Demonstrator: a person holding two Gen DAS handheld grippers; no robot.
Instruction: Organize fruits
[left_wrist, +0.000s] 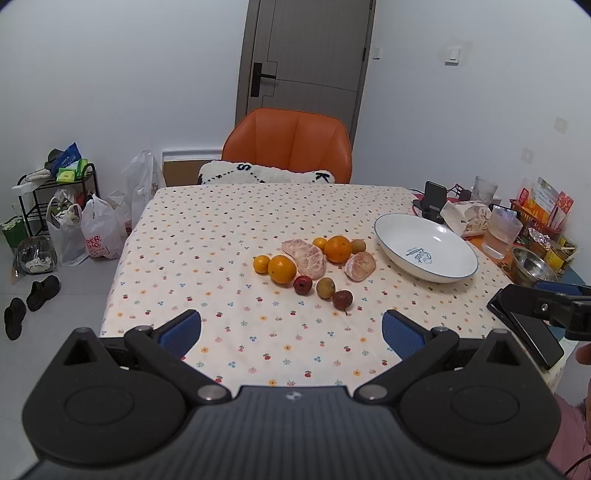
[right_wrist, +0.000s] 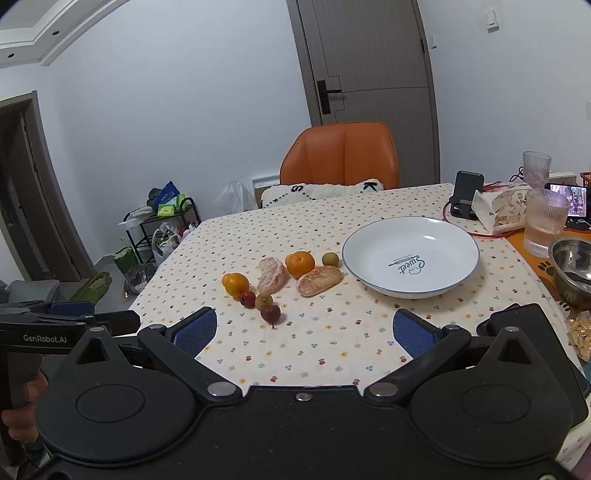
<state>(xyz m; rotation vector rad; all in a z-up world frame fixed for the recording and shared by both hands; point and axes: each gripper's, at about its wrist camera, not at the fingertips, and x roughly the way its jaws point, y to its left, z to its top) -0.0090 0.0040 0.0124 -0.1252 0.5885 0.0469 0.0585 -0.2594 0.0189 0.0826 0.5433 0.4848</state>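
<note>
- The fruit sits in a loose cluster at the centre of the left wrist frame, on the dotted tablecloth (left_wrist: 207, 236): two oranges (left_wrist: 282, 269), two smaller citrus (left_wrist: 261, 264), two peeled segments (left_wrist: 306, 257), two greenish-brown fruits (left_wrist: 325, 287) and two dark red ones (left_wrist: 342, 299), several touching one another
- The white plate (left_wrist: 391, 254) lies to the right of the cluster, near it but apart, and holds nothing
- Judged from that, the sorting has not begun; this reads as the approach before a first pick
- The left gripper (left_wrist: 291, 330) fills the bottom of its frame, its blue pads spread wide with nothing between them, low and short of the fruit
- The right gripper (right_wrist: 317, 330) is likewise parted and bare at the bottom of its own frame, with the plate at centre right of that view
- The next move likely calls for a reach to an outer fruit; the nearest red one (right_wrist: 270, 313) sits lowest in the cluster and looks easiest to take without nudging its neighbours
- Round fruit may roll, so a centred closing seems wise
- An orange chair (left_wrist: 288, 144) stands at upper centre, glasses and clutter at the right edge
</note>
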